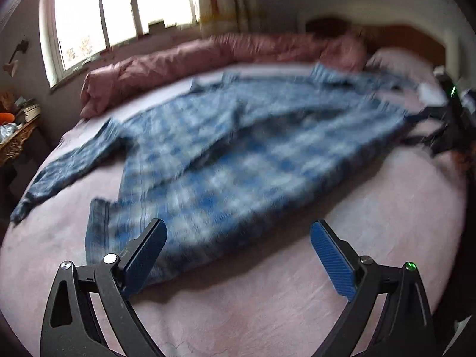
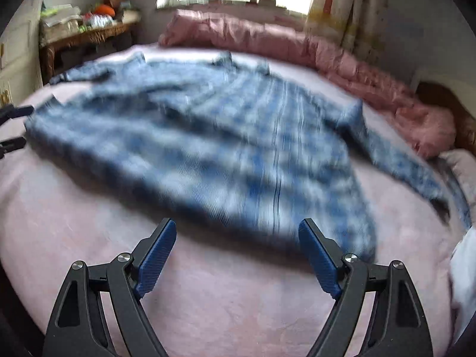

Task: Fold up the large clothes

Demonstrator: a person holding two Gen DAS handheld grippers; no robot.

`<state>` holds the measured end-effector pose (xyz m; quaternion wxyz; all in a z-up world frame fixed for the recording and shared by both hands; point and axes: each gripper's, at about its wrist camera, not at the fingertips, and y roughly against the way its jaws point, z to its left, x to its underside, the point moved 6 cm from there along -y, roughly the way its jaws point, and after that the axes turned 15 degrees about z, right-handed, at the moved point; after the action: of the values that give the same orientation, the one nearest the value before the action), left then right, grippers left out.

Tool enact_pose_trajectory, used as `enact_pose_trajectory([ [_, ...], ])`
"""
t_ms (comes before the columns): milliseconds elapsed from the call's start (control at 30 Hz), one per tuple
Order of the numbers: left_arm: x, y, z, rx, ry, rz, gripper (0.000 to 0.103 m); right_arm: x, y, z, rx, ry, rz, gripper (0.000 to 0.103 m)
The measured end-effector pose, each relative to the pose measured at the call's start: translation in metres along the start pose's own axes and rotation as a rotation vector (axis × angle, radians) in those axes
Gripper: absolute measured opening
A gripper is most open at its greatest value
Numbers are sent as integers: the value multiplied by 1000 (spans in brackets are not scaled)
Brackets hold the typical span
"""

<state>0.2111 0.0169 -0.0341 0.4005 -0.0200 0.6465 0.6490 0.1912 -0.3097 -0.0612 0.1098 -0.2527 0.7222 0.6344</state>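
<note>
A large blue-and-white plaid shirt (image 1: 238,148) lies spread on a pink bedsheet (image 1: 267,297), sleeves out to both sides; both views are blurred by motion. My left gripper (image 1: 238,232) hovers open over the shirt's near hem, nothing between its blue pads. In the right wrist view the same shirt (image 2: 223,154) fills the middle, and my right gripper (image 2: 236,232) is open just above its near edge, empty. The right gripper also shows in the left wrist view at the shirt's right end (image 1: 446,125). The left gripper's fingertips (image 2: 15,113) show at the far left edge.
A rolled pink quilt (image 1: 208,56) runs along the bed's far side under a window (image 1: 125,9). A pillow (image 1: 395,62) lies by the headboard. A carved wooden side table (image 2: 89,35) with clutter stands beside the bed. White cloth (image 2: 464,267) lies at the right edge.
</note>
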Motion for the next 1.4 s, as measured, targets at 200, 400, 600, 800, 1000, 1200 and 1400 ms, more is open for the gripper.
enact_pose_trajectory([
  [200, 3, -19, 8, -121, 22, 74, 63, -4, -15, -18, 80, -29, 24, 84],
  [400, 2, -18, 19, -148, 78, 93, 4, 2, -12, -43, 56, -106, 10, 6],
  [600, -26, -12, 29, -189, 87, 116, 4, -12, 6, -48, 35, -100, -58, 4],
  [800, -89, -27, 75, -103, 193, 115, 4, -75, 8, -59, 45, -145, -68, 4],
  [1000, -153, -65, 107, -170, 215, 71, 4, -146, -12, -71, 78, -222, -100, 4],
  [1200, -173, -120, 125, -163, 255, 107, 4, -197, -66, -86, 78, -303, -75, 4],
  [1400, -153, -159, 125, -142, 273, 178, 11, -198, -116, -85, 44, -288, -9, 4],
])
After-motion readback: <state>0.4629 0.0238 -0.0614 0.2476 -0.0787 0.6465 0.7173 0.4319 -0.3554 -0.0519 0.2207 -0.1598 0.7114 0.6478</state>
